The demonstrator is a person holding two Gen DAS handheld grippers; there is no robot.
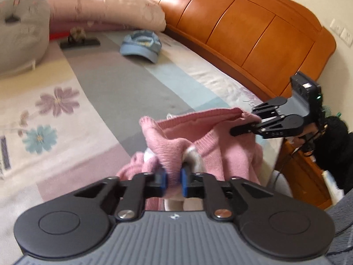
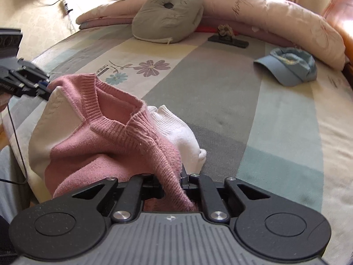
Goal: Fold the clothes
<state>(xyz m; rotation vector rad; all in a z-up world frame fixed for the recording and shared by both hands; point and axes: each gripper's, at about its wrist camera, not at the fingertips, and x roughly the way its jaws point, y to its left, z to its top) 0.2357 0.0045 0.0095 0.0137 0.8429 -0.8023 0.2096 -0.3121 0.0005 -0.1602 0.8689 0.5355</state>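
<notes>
— Which step is this?
— Lifting: left claw (image 1: 173,182) and right claw (image 2: 172,184) each pinch the pink sweater's (image 2: 106,137) shoulders, hanging between them over the bed (image 2: 220,101).
— Next?
— Probably spread it flat ahead of both claws.

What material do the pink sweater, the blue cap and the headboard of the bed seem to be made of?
Pink sweater: knitted yarn, likely wool or acrylic; ribbed collar and fuzzy matte stitches show.
Blue cap: woven fabric, perhaps faded denim or cotton; soft, crumpled crown.
Headboard: wood or wood veneer, orange-brown with a glossy varnish that reflects light across its panels.
</notes>
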